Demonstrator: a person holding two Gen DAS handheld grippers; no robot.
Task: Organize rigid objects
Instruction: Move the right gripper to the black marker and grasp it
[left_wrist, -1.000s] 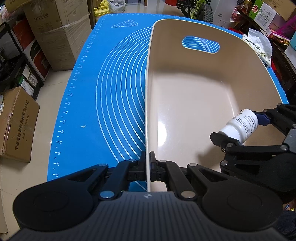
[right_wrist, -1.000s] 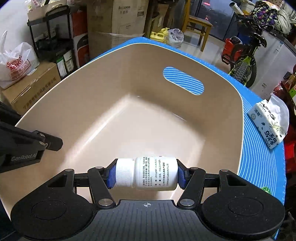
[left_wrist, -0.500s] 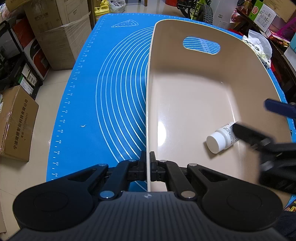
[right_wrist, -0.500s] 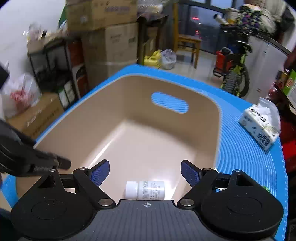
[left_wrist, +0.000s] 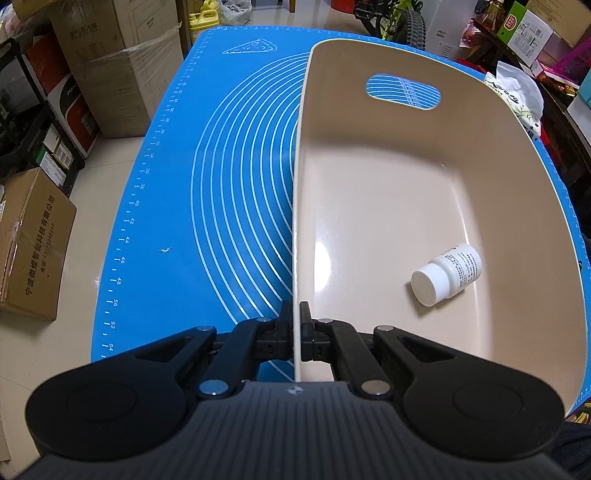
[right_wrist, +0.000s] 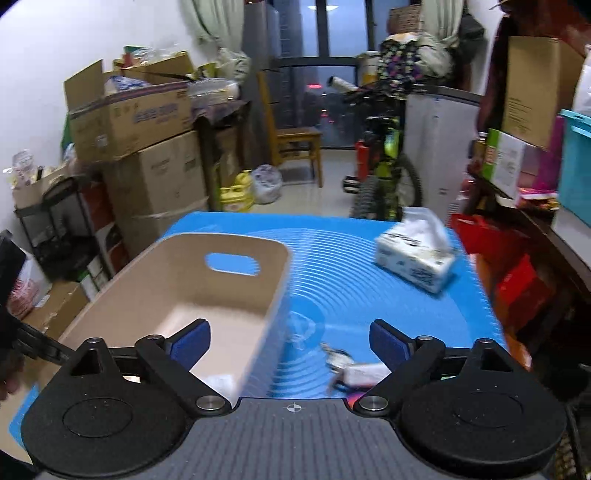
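Observation:
A beige plastic bin (left_wrist: 388, 206) stands on the blue mat (left_wrist: 229, 177). My left gripper (left_wrist: 295, 325) is shut on the bin's near left rim. A white pill bottle (left_wrist: 447, 273) lies on its side on the bin's floor, cap toward me. My right gripper (right_wrist: 290, 341) is open and empty, raised above the mat to the right of the bin (right_wrist: 177, 295). A blurred bunch of keys with a white tag (right_wrist: 351, 369) lies on the mat (right_wrist: 354, 280) between its fingertips. The bottle shows only as a white blur in the right wrist view (right_wrist: 221, 382).
A tissue pack (right_wrist: 415, 258) lies on the mat's far right, also at the bin's right in the left wrist view (left_wrist: 517, 96). Cardboard boxes (left_wrist: 33, 240) stand on the floor to the left. A bicycle (right_wrist: 384, 162) and shelves stand beyond the table.
My right gripper opened and let the bottle drop into the bin, then rose and swung right out of the bin. My left gripper stayed clamped on the rim.

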